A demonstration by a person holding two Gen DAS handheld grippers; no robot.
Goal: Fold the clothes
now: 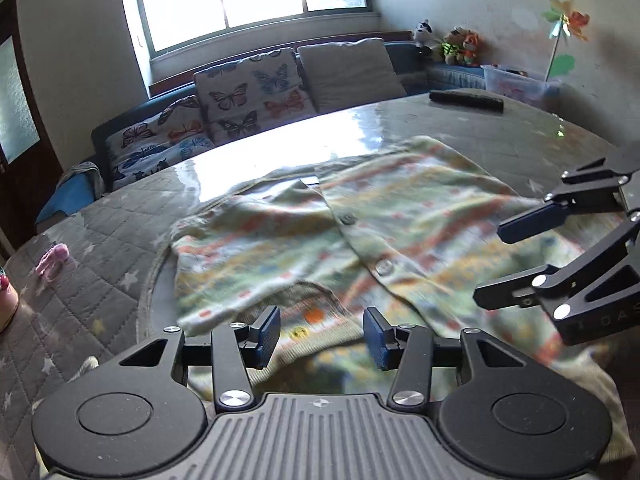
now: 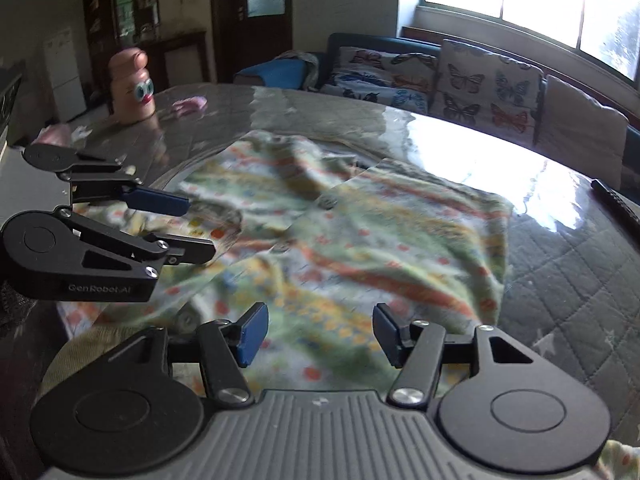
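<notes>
A pale green knitted cardigan with orange and yellow bands and round buttons lies spread on the table, partly folded over itself; the right wrist view shows the cardigan blurred. My left gripper hovers over its near hem, open, with only cloth below the blue pads. My right gripper is open too, above the garment's near part, nothing pinched. Each gripper appears in the other's view: the right gripper at the cardigan's right edge, the left gripper at its left edge.
The round table has a grey quilted star cover under a glossy sheet. A dark remote lies at the far right, a pink cloth at the left, a pink toy figure beyond. A sofa with butterfly cushions stands behind.
</notes>
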